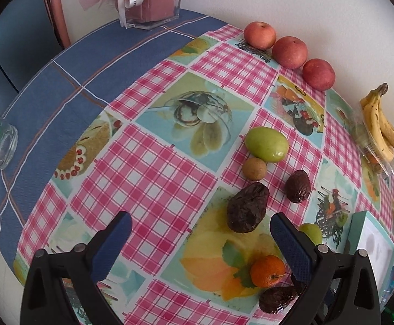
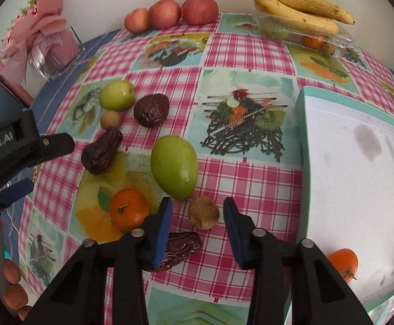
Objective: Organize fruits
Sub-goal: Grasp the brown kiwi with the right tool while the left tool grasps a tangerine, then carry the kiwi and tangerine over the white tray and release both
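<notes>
Now the right tongs (image 2: 198, 222) are hanging low over the pink-checked oilcloth tabletop (image 2: 251, 168), their blue pads standing apart on either side of a small round tan longan-like fruit (image 2: 203, 212) without pressing it. Just beyond it a big smooth green oval fruit (image 2: 173, 166) is lying, with a small orange mandarin (image 2: 128, 208) to its left and a wrinkled brown date (image 2: 180, 249) under the left pad. A white tray with a teal rim (image 2: 354, 162) is sitting to the right. The left tongs (image 1: 201, 235) are hovering spread wide, empty, near a dark wrinkled oval fruit (image 1: 247, 207).
</notes>
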Tool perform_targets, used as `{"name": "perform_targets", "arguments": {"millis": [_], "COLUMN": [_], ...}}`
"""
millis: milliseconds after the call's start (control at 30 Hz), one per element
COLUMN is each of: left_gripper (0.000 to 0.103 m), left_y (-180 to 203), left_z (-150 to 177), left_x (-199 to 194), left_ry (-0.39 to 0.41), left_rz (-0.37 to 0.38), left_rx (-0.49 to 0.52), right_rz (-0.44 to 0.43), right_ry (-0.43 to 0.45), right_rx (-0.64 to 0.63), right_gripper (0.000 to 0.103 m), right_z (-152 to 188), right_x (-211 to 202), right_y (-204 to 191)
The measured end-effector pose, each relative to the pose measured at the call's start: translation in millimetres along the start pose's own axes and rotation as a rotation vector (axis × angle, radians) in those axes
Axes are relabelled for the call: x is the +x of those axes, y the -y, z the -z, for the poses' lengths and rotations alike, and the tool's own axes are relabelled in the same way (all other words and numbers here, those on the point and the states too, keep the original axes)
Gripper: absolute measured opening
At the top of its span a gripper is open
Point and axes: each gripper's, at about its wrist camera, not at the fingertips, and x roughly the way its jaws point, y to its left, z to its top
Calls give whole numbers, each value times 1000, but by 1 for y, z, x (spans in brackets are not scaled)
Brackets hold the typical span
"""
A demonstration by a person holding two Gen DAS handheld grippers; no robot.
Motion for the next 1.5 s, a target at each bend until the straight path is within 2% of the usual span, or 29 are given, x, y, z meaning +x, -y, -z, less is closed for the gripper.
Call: {"name": "perform_targets", "arguments": {"millis": [167,367,533,667,767,900,1067,1200,1500], "left_gripper": [103,100,80,73,69,55,49,36,35], "left_y": [3,7,14,27,40,53,56,55,60], "left_z": [3,10,16,21,26,34,38,40,39], "left_x": [4,11,13,13,12,14,17,15,3], "left_ry": [-41,-101,-142,-165,-175,-192,-199,-199,-150], "left_rz": [44,104,146,183,178,156,130,145,160], "left_rx": [-3,-35,-17,24,76,140,155,157,147], "right_rz": [8,13,10,23,29,35,32,32,36], "right_ry": [-13,-12,14,50,70,84,99,110,130], "right_rx": [5,34,84,94,108,125,138,137,169], "right_gripper": [25,25,25,25,25,25,25,25,25], "right_z": [1,2,-1,-5,-7,-8,-6,-7,-6], "right_x": [3,-1,-15,-30,-40,-51,-59,-64,-75], "right_y": [2,12,30,44,54,65,74,75,93]}}
